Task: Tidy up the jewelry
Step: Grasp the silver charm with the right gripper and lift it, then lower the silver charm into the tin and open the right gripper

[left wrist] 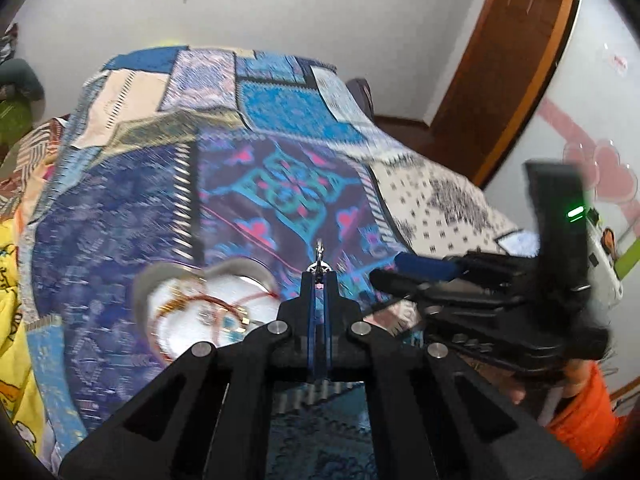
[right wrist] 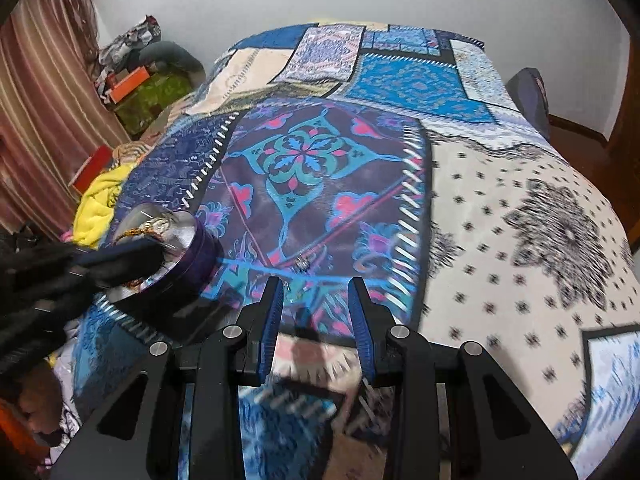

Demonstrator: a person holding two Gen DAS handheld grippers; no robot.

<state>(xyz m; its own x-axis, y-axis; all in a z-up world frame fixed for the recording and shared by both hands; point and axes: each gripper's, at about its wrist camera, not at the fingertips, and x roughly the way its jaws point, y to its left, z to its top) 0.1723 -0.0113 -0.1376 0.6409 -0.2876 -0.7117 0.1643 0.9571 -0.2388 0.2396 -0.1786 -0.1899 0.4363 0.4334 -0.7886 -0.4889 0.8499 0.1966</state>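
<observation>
L wrist view: left claw [left wrist: 319, 276] is closed tight on a small silver clasp piece [left wrist: 319, 254], held above the patchwork bedspread [left wrist: 256, 184], just R of the heart-shaped tin [left wrist: 208, 308] w/ bracelets in it. R wrist view: right claw [right wrist: 316, 300] is partly open w/ nothing gripped, over the bedspread; a small ring-like piece [right wrist: 303, 265] lies just ahead, tin at L.

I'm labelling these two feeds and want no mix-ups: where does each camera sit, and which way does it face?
Left wrist: on the left tool, looking down over the patchwork bedspread; its shut fingers pinch a small silver clasp; the right tool and an orange sleeve show.
Right wrist: on the right tool, open, above a small silver trinket; the left tool intrudes.
Shared: the bedspread and the heart-shaped jewelry tin.
</observation>
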